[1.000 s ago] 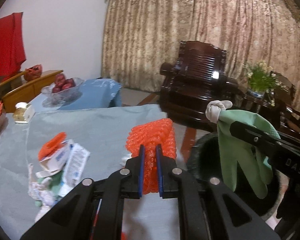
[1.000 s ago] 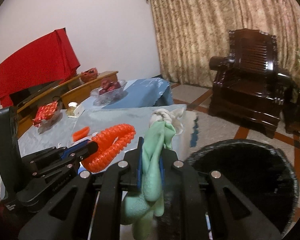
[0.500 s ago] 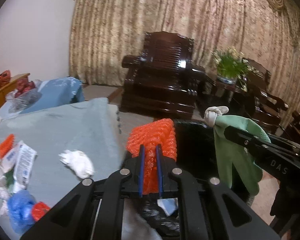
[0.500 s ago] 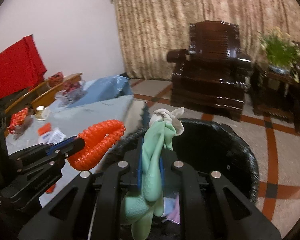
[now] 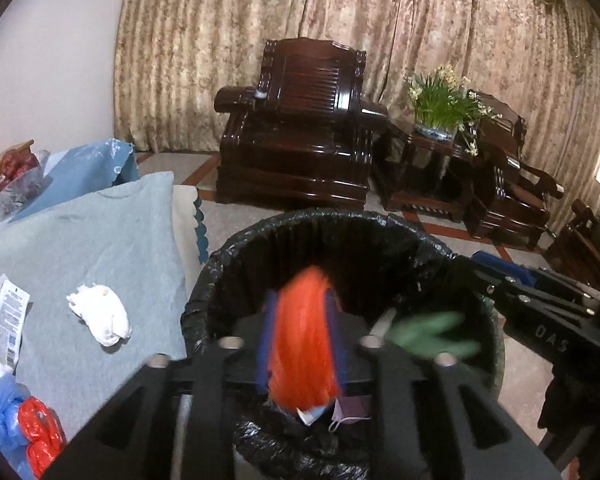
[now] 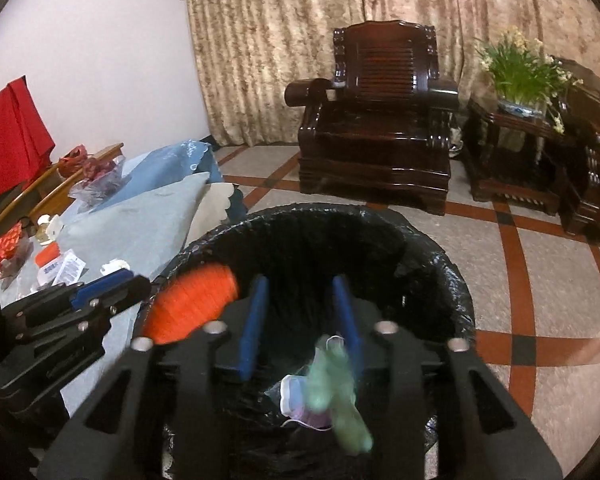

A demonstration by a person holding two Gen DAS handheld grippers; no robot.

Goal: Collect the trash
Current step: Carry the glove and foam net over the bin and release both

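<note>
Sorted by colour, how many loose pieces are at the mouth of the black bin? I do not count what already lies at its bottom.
Orange: 1, the foam net
Green: 1, the glove
Total: 2, both blurred and ungripped at the mouth of the bin.

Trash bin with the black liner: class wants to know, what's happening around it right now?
A person holds two grippers over the trash bin. The right gripper has its jaws open, and the green glove is blurred, dropping into the bin. The orange foam net is blurred between the left gripper's jaws. A white tissue wad remains on the table.
</note>
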